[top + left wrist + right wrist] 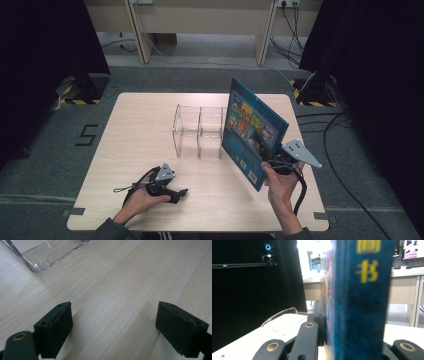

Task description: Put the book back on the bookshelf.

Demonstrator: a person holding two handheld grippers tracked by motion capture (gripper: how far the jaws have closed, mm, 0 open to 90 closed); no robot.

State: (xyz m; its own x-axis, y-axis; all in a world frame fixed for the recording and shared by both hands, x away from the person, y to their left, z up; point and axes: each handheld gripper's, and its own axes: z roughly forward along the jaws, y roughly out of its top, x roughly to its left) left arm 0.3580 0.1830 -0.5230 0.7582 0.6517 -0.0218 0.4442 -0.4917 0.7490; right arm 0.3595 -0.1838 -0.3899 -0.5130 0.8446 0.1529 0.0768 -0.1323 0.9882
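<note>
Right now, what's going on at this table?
A person works with two handheld grippers. The right gripper has its jaws shut on a blue book, holding it upright above the table beside a clear acrylic rack. The left gripper rests low on the tabletop with jaws open, nothing between them. The book is not yet in the rack.

A recording lab, this: black curtains (45,40) flank a lone pale bench (150,130) on grey carpet (45,165), hazard-taped stand feet (75,97), trailing cables (345,150), a mounted camera (268,247) on a rail, office desks (200,20) behind.
</note>
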